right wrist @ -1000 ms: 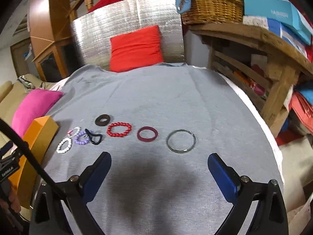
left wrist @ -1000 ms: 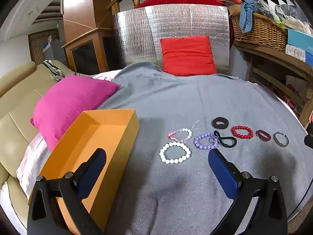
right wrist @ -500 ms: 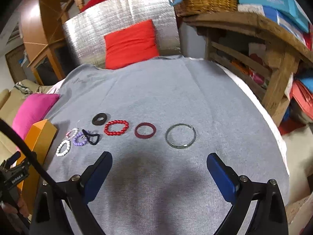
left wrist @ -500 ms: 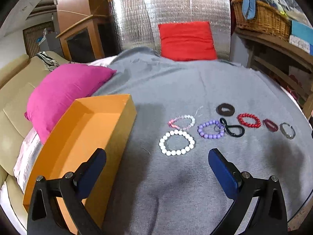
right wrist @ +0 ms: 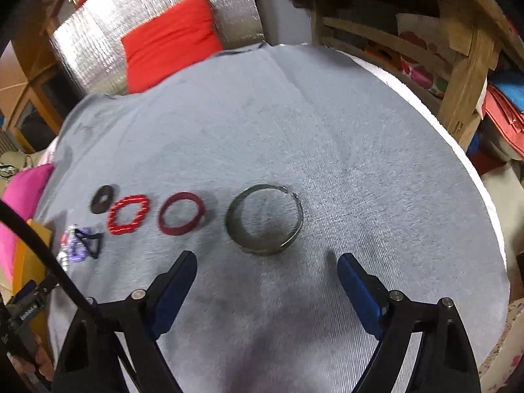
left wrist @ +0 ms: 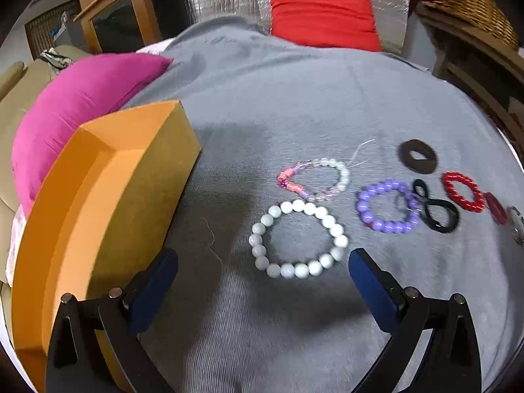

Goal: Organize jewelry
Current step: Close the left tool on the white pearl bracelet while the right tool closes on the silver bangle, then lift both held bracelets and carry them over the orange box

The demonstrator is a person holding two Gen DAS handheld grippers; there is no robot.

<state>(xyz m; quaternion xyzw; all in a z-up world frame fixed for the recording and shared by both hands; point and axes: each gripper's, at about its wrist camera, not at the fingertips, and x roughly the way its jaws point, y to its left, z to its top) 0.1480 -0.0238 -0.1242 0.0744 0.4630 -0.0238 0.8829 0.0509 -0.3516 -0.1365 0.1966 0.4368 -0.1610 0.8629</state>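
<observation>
Below the left claw (left wrist: pixel 262 276) — spread, empty — white bead bracelet (left wrist: pixel 297 238); right claw (right wrist: pixel 267 275) closing, empty, silver bangle (right wrist: pixel 264 219) ahead.

1. Both views are fisheye: straight edges bow outward and the corners fall off into black vignette.
2. Lighting is moderate indoor light from above; the grey cloth (left wrist: pixel 294 98) is evenly lit in the middle.
3. Soft dark shadows lie on the cloth just ahead of each gripper's fingers and beside the orange box (left wrist: pixel 108 196).
4. The silver foil panel (right wrist: pixel 108 42) gives bright speckled glare.
5. Motion blur smears the right wrist view: the red bead bracelet (right wrist: pixel 128 215) and the small pieces at the left edge are streaked.
6. The left wrist view is mildly soft, with blurred rims.
</observation>
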